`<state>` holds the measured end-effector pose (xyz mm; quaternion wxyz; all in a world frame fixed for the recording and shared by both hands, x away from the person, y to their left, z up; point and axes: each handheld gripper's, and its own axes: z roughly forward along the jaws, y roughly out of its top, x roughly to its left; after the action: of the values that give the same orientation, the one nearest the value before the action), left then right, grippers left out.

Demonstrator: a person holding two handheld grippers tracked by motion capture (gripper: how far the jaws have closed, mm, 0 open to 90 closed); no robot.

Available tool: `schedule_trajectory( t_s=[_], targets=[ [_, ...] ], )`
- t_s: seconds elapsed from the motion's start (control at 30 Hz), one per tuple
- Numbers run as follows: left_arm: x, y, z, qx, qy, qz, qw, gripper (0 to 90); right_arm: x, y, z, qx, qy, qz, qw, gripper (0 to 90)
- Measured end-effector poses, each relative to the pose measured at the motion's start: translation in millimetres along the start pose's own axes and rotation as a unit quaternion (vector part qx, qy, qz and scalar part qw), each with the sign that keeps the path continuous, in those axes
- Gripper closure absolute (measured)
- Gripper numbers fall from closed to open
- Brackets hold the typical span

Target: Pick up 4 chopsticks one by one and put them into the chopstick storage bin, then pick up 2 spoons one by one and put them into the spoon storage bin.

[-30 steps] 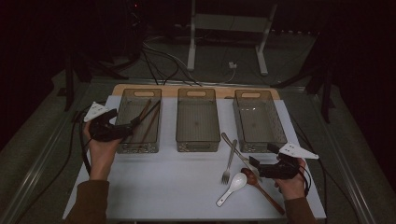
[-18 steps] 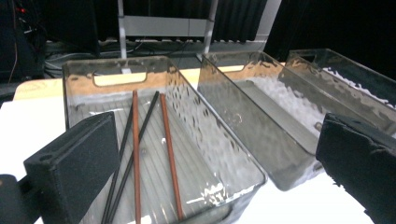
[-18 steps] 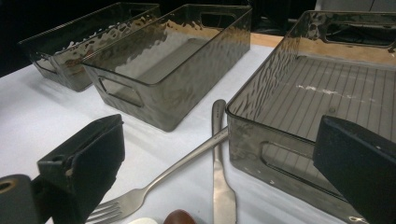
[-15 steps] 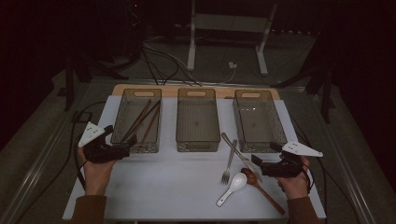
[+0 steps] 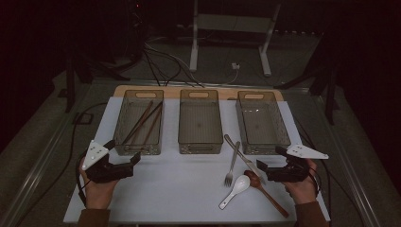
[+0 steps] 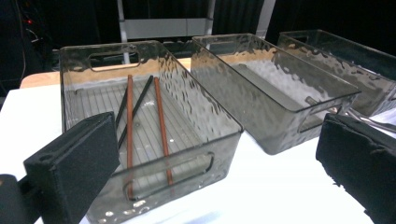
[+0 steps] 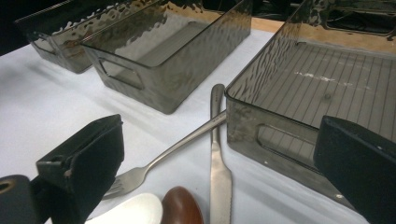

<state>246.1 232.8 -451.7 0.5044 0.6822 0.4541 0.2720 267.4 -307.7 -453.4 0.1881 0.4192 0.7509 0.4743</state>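
**Cutlery waits by the right gripper; both grippers empty**

Nearest the person, at the table's (image 5: 189, 198) front edge, the left gripper (image 5: 135, 161) sits near the front left corner with its jaws apart and nothing between them. The right gripper (image 5: 261, 166) sits near the front right corner, jaws likewise spread and empty, pointing at the loose cutlery just beside it.

That cutlery lies right of the table's centre, toward the front edge. The white spoon (image 5: 235, 189) and the brown spoon (image 5: 265, 191) lie closest to the person, bowls almost touching. Beyond them the fork (image 7: 163, 156) and the knife (image 7: 219, 163) cross each other near their handles, the knife's handle end reaching close to the right bin.

My judgement: the fork and knife are stiff, light metal, smooth and likely to slip, so a pinch across the middle of the shaft, clear of the crossing, looks safest. The white spoon looks ceramic, so chippable; take its handle. The brown spoon looks wooden, light and less slippery.

Farther back stand three clear bins in a row: the left bin (image 6: 154, 126) holds chopsticks (image 6: 159, 116), the middle bin (image 5: 200, 123) and right bin (image 5: 261, 120) hold nothing.

No brand, label or writing can be read anywhere.
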Motion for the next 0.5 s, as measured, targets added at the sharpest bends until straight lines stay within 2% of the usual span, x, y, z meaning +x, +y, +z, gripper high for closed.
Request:
schedule_trajectory(
  t_s=[0.23, 0.5],
  targets=[
    [-2.7, -3.4, -6.5, -0.010, 0.004, -0.002, 0.9999, 0.6, 3.4, 0.1, -7.2, 0.015, 0.000, -0.013, 0.9998, 2.4],
    [-7.0, -7.8, -4.9, -0.001, -0.001, 0.005, 1.0000, 0.6, 4.8, -11.9, -15.0, 0.032, -0.005, -0.013, 0.9994, 2.3]
  ],
)
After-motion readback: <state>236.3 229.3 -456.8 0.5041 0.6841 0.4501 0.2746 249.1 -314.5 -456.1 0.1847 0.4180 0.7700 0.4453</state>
